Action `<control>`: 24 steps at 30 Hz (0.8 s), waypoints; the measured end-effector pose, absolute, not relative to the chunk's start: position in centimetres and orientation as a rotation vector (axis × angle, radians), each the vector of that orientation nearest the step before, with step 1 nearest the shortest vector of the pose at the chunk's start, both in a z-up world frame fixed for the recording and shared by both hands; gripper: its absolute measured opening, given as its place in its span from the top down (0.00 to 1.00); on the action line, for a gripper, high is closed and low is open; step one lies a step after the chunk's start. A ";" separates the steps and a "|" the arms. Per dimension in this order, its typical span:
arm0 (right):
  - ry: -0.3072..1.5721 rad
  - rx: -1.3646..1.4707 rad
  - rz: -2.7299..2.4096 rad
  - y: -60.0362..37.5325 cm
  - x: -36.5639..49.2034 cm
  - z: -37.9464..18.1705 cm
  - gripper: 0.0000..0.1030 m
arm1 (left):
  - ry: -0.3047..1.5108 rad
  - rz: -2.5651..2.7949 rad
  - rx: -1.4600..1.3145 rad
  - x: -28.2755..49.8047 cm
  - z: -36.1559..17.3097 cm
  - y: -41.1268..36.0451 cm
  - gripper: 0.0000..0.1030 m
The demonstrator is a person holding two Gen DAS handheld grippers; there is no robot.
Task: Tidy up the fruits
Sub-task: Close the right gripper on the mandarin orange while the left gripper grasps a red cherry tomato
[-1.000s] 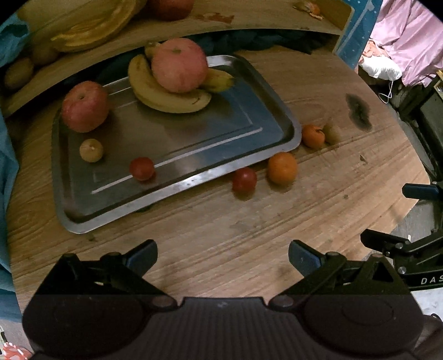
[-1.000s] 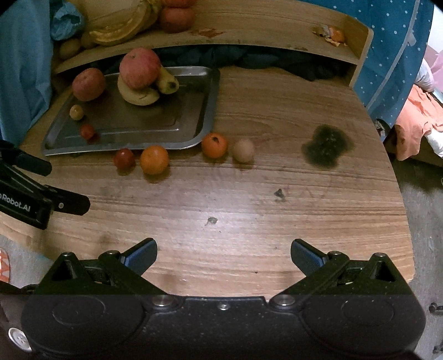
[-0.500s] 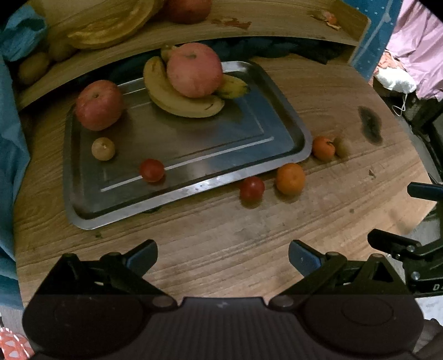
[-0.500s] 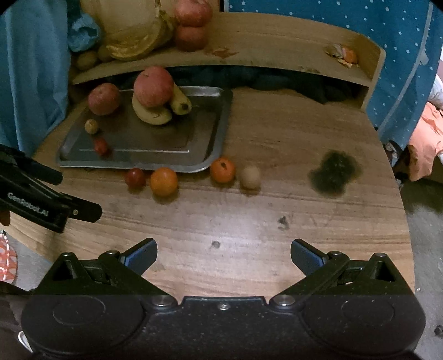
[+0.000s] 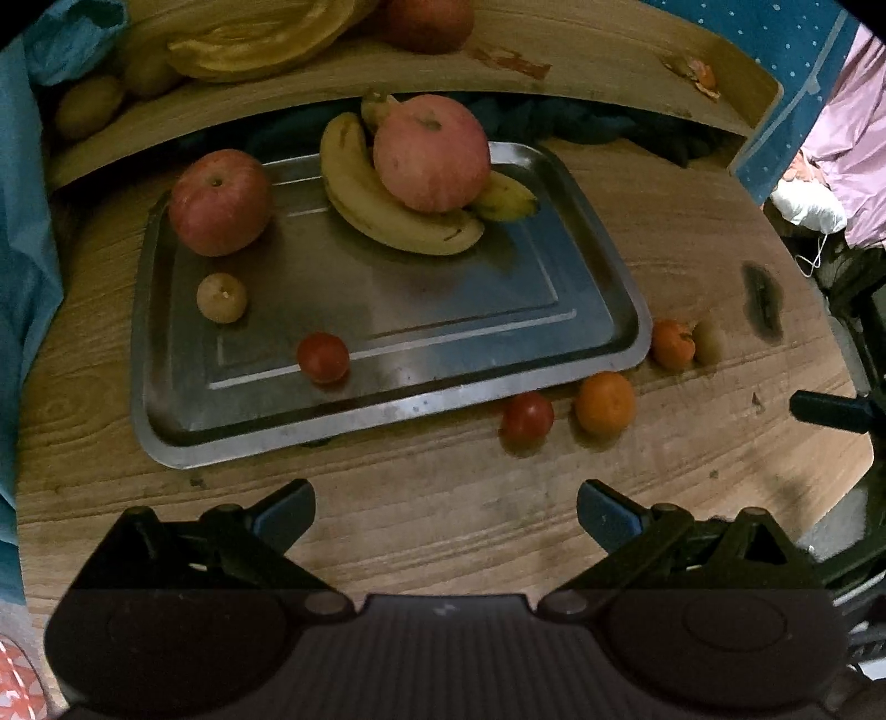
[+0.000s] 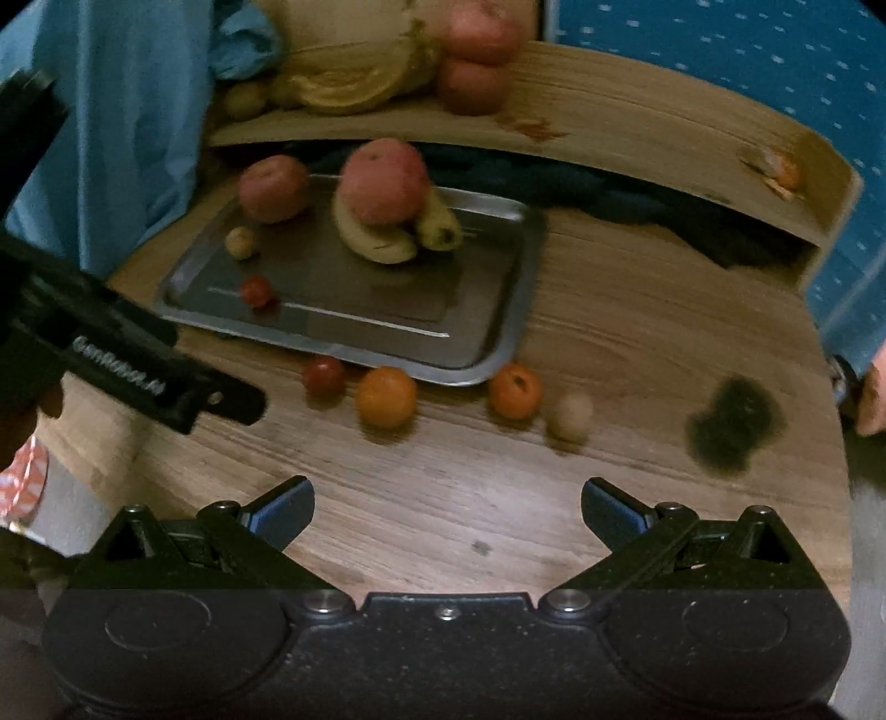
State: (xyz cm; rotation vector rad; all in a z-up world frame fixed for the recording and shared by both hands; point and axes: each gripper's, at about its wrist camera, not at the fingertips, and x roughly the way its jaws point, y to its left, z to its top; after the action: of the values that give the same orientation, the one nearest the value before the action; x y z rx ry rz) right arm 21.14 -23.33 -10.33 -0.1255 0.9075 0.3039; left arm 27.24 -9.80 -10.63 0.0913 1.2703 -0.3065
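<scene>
- Left gripper (image 5: 446, 512) and right gripper (image 6: 447, 512): jaws wide, holding nothing, above the wooden bench (image 5: 664, 232).
- Metal tray (image 5: 609, 266) carries apples, bananas (image 5: 387, 216), a tomato.
- Orange (image 6: 386, 397) and three small fruits lie just beside the tray's near rim.

A lived-in room of a home: a worn wooden table (image 6: 637, 310) with a dark stain (image 6: 733, 423) carries a metal tray (image 5: 603, 260) of fruit, a raised shelf (image 6: 637, 119) at the far edge holds more produce, blue dotted fabric (image 6: 720, 50) hangs behind, and pink cloth (image 5: 853, 171) lies heaped at far right.
</scene>
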 end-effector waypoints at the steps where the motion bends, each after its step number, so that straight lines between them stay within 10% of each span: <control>1: 0.910 -0.130 0.316 -23.1 21.3 -10.4 0.01 | 1.272 -0.308 0.088 27.4 -10.7 -9.8 0.00; 24: 0.933 -0.112 0.386 -22.4 24.0 -12.2 0.17 | 1.305 -0.345 0.036 29.8 -12.3 -11.3 0.01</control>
State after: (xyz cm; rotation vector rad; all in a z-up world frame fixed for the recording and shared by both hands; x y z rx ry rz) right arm 24.03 -22.36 -12.20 -0.1124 0.9330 0.3856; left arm 29.85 -11.29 -12.33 0.0357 1.3052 -0.3453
